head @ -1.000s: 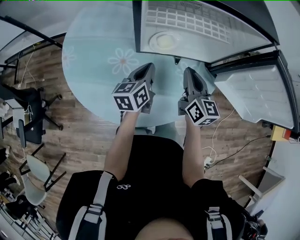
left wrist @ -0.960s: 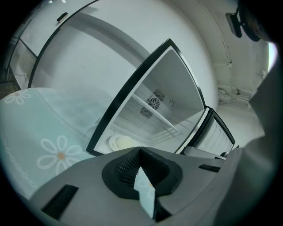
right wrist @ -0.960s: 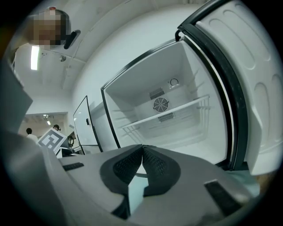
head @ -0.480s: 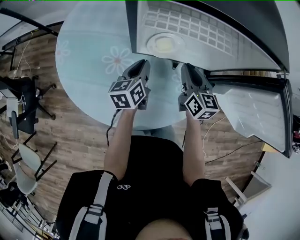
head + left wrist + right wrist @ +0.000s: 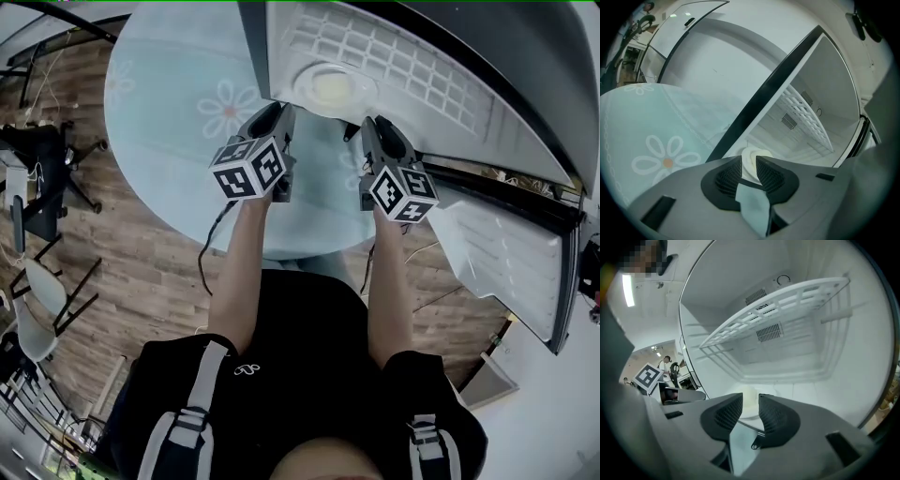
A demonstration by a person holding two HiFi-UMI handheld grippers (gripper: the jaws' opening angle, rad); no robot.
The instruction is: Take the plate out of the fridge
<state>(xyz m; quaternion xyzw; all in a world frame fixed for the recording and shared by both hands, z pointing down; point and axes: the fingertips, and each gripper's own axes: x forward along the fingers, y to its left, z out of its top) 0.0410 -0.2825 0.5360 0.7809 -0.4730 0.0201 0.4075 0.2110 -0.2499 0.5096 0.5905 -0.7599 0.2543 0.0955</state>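
A pale round plate [image 5: 330, 87] lies on the floor of the open white fridge [image 5: 450, 103], under its wire shelf [image 5: 394, 52]. My left gripper [image 5: 272, 112] is at the fridge's left edge and my right gripper [image 5: 373, 127] is at its mouth, both short of the plate. In the left gripper view the plate [image 5: 752, 157] shows beyond the left gripper [image 5: 749, 171], whose jaws are opening with nothing held. In the right gripper view the right gripper [image 5: 750, 398] is opening too, and the plate [image 5: 749, 408] sits ahead in its gap, untouched.
The fridge stands on a round glass table [image 5: 178, 141] with flower prints. Its open door [image 5: 502, 258] swings out at the right. Office chairs [image 5: 33, 309] stand on the wooden floor at the left. A cable [image 5: 211, 248] hangs below the left gripper.
Both grippers have moved forward, closer to the fridge opening and the plate. The head view has shifted with them.
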